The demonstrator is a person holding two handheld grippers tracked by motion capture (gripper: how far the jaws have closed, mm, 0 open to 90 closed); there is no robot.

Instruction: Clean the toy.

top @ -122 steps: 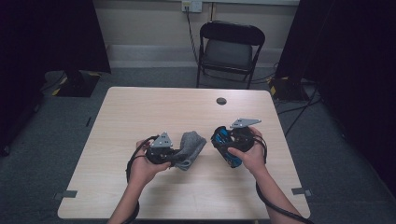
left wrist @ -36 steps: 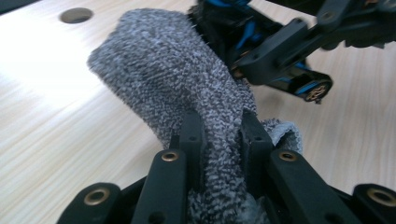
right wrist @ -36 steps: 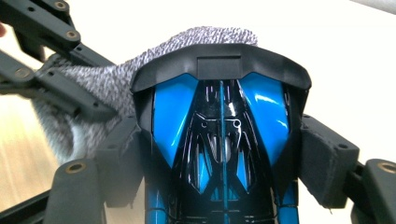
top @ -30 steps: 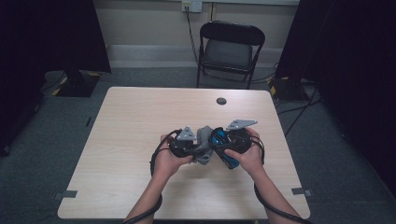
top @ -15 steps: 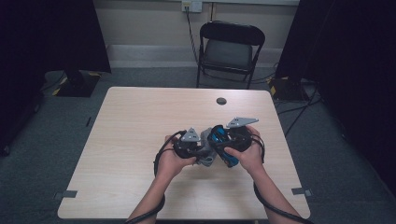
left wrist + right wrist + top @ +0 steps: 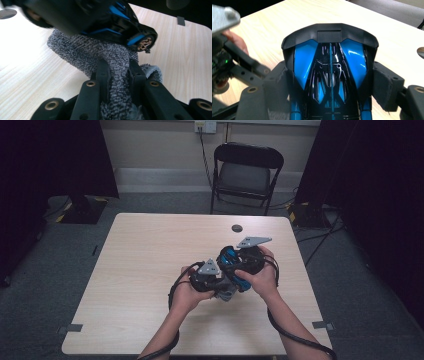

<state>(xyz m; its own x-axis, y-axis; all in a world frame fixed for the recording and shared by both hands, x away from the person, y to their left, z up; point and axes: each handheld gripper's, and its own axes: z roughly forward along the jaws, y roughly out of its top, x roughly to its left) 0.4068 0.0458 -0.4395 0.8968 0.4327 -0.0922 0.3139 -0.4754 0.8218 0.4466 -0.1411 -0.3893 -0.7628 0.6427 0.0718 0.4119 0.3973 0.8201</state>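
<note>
Leftward-shifted left gripper [image 6: 220, 287] clamps grey cloth [image 6: 100, 53] against blue toy car [image 6: 329, 75], gripped by right gripper [image 6: 231, 265]

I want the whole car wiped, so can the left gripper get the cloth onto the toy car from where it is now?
Probably yes: the left gripper is shut on the grey cloth, which already lies against the toy car clamped in the right gripper, with nothing between them.

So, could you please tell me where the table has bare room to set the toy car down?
The table's whole left half is bare, as is the far strip before the small dark disc. The middle right is crowded by both hands, cloth and toy car.
</note>
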